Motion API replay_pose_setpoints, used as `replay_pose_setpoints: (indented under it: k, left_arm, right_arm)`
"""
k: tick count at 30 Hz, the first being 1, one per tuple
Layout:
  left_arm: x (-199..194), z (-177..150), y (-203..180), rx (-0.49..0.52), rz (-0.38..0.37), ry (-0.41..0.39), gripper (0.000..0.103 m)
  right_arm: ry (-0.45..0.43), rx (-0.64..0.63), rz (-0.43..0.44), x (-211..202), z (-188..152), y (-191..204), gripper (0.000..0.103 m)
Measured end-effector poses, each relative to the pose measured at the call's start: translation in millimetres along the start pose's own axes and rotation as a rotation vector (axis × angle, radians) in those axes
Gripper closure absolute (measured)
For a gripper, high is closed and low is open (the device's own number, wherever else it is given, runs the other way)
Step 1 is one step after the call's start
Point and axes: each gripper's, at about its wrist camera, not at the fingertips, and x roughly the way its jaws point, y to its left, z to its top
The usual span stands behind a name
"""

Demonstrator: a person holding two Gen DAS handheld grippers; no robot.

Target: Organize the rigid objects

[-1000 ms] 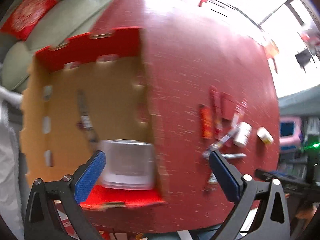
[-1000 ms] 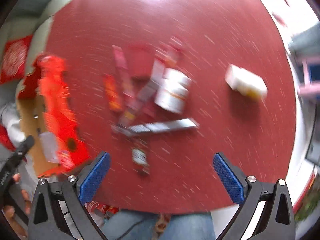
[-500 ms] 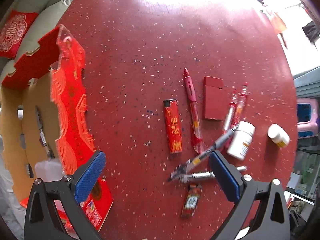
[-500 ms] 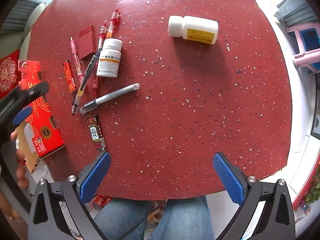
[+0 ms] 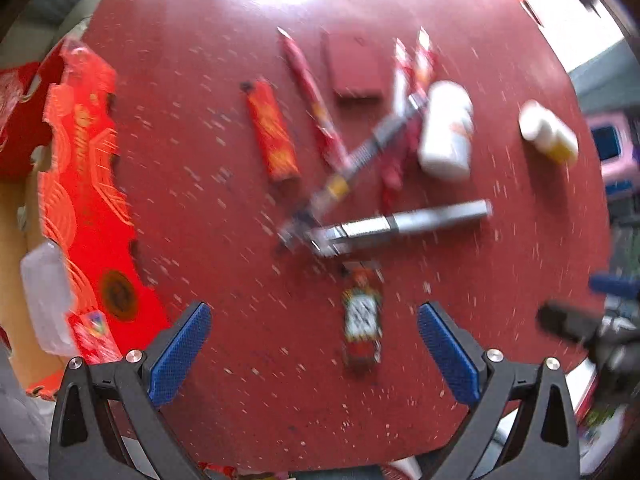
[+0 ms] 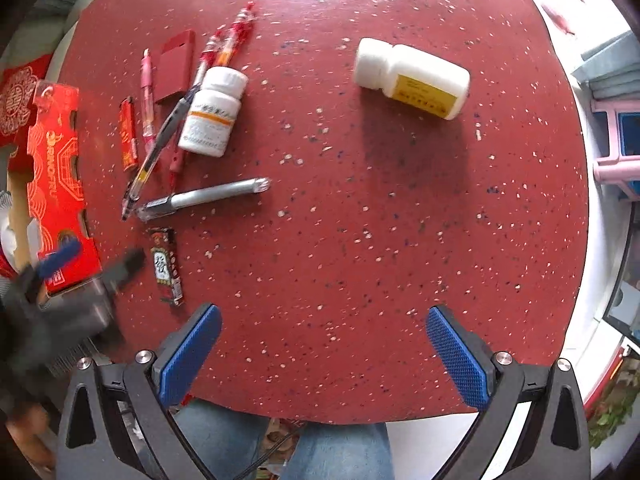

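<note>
Lighter, patterned [image 5: 361,320], is lying on the red table [image 5: 224,184] straight ahead of the left gripper [image 5: 314,350], between the lines of its two spread, empty fingers. Its long axis is running along the gripper's forward direction, so the jaws would be closing across its narrow width. Right gripper [image 6: 324,354] is hanging released and empty too, with the lighter [image 6: 167,266] off to its left; left one judged nearer.

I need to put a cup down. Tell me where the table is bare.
Bare: the wide stretch in front of the right tool, between the silver pen and the lying white bottle. Crowded: the pens, lighters and standing bottle beside the red box.
</note>
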Motion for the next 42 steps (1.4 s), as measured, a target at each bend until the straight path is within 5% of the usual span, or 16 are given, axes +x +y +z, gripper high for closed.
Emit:
replay_pose_setpoints:
  k: [7, 16, 20, 28, 34, 39, 42]
  left_arm:
    - [25, -3, -27, 0.013, 0.025, 0.026, 0.0]
    - [44, -11, -49, -0.067, 0.027, 0.031, 0.0]
    - [54, -23, -38, -0.161, -0.039, 0.056, 0.0]
    - [65, -46, -32, -0.18, -0.038, 0.06, 0.0]
    - [56, -22, -27, -0.193, -0.036, 0.074, 0.0]
    - [52, -17, -38, -0.176, -0.038, 0.073, 0.006]
    - [46, -14, -45, -0.145, -0.036, 0.07, 0.028]
  right_arm:
    - [-0.017, -0.063, -0.041, -6, 9, -20, 0.0]
    - [-0.162, -0.511, -0.308, -26, 66, -3, 0.0]
    - [-0.145, -0.65, -0.324, -15, 90, 4, 0.0]
    - [-0.083, -0.805, -0.303, 15, 120, 10, 0.0]
    - [-0.059, -0.827, -0.294, 30, 137, -6, 0.0]
    - [-0.047, -0.845, -0.266, 33, 126, -12, 0.015]
    - [-0.056, -0.85, -0.26, 28, 119, -8, 0.045]
